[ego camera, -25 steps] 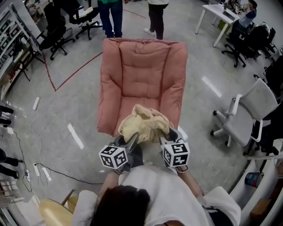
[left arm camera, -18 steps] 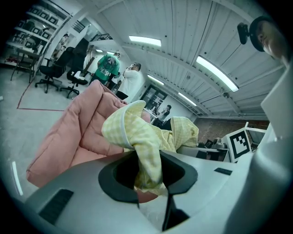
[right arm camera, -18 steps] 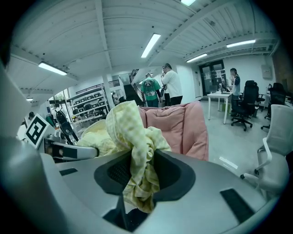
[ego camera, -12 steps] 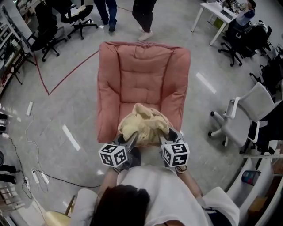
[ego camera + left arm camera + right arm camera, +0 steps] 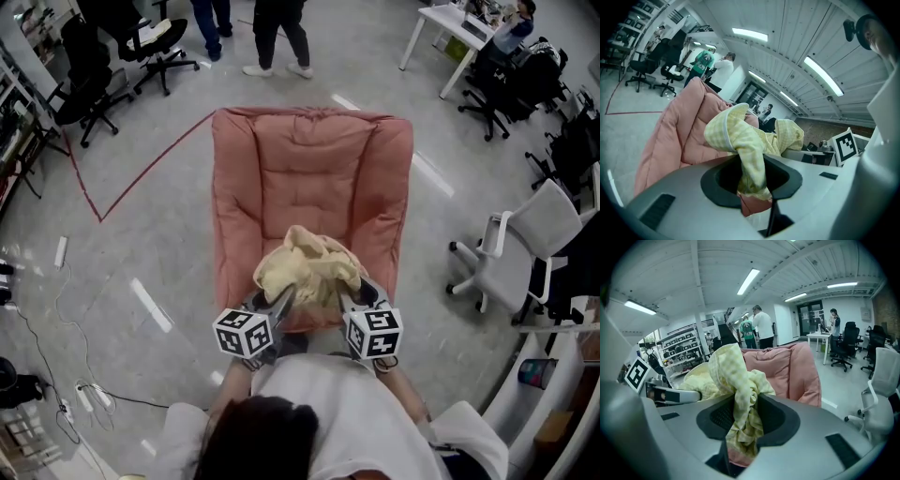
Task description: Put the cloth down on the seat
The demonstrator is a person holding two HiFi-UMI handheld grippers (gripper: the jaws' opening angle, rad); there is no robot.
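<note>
A crumpled pale yellow checked cloth [image 5: 307,266] hangs bunched between my two grippers, above the front edge of a pink cushioned seat [image 5: 309,178]. My left gripper [image 5: 279,302] is shut on the cloth's left end, and the fabric [image 5: 740,140] rises out of its jaws. At the cloth's right end my right gripper [image 5: 343,296] is shut on it as well, with folds [image 5: 736,385] spilling from between the jaws. In both gripper views the pink seat [image 5: 679,136] [image 5: 797,371] stands just behind the cloth. The seat cushion itself is bare.
Two people [image 5: 253,28] stand behind the seat. A white office chair [image 5: 511,253] is on the right, black office chairs [image 5: 103,56] at the back left, and a white desk [image 5: 450,23] at the back right. Red tape [image 5: 141,159] and cables [image 5: 56,319] mark the grey floor on the left.
The seat sits lower and closer in the head view than before, with the cloth now further over its front edge. The people behind have shifted. Both grips are unchanged.
</note>
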